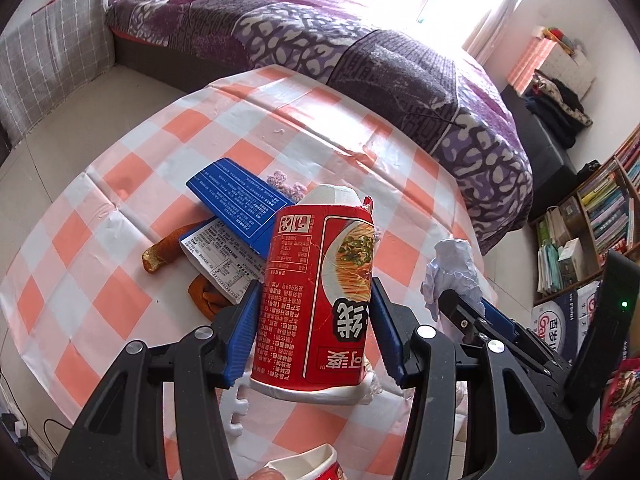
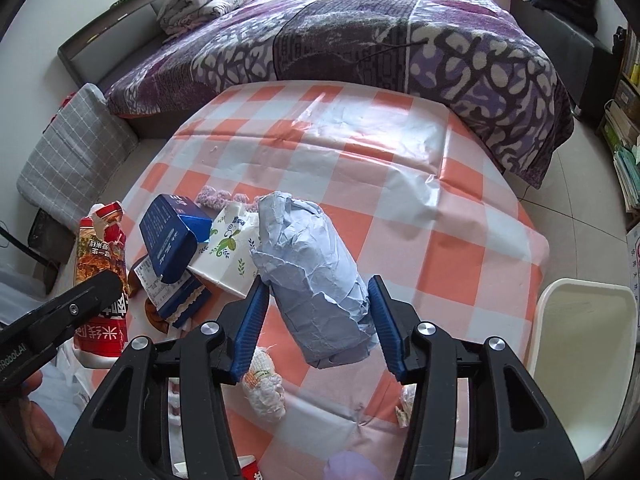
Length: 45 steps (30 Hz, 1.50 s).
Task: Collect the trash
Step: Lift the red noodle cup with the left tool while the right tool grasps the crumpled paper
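Observation:
My left gripper (image 1: 316,324) is shut on a red instant-noodle cup (image 1: 316,292), held upside down above the checked table (image 1: 120,288). The cup also shows in the right wrist view (image 2: 102,280). My right gripper (image 2: 316,320) is shut on a crumpled pale-blue paper wad (image 2: 312,276), lifted above the table (image 2: 440,240); the wad shows in the left wrist view (image 1: 452,272). Blue cartons (image 1: 240,196) (image 2: 172,236), a white leaf-print pack (image 2: 228,252) and orange peel (image 1: 164,252) lie on the table.
A white bin (image 2: 580,360) stands on the floor right of the table. A crumpled white wrapper (image 2: 264,384) lies under the right gripper. A bed (image 2: 360,40) is behind the table, a bookshelf (image 1: 600,220) at the right. Another red cup's rim (image 1: 312,464) is at the bottom.

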Each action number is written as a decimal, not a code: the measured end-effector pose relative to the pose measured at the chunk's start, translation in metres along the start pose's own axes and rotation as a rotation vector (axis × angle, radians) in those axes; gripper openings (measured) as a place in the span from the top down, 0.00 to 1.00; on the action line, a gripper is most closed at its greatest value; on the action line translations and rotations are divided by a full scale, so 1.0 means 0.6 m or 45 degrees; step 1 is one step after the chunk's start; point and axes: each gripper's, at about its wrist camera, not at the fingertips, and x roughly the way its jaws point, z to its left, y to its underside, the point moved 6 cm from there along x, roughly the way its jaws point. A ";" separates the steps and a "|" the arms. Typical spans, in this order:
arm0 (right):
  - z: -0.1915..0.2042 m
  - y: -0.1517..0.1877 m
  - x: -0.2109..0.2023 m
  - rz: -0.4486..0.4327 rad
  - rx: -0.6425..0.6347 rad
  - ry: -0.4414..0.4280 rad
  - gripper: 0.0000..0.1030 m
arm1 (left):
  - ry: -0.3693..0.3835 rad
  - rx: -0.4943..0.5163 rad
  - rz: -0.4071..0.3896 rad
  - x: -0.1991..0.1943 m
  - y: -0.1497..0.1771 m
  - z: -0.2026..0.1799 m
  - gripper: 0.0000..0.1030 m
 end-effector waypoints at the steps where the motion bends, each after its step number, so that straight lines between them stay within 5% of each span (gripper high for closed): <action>1: -0.005 -0.002 -0.009 -0.024 0.003 0.009 0.53 | -0.001 0.007 -0.014 -0.002 0.000 -0.006 0.49; 20: -0.147 -0.001 -0.129 -0.282 0.122 0.283 0.52 | -0.113 0.201 -0.294 -0.027 0.022 -0.150 0.49; 35: -0.309 0.043 -0.174 -0.224 0.361 0.409 0.52 | -0.031 0.348 -0.270 -0.008 0.080 -0.287 0.49; 45: -0.418 0.077 -0.215 -0.223 0.516 0.491 0.49 | 0.073 0.528 -0.168 0.021 0.151 -0.394 0.48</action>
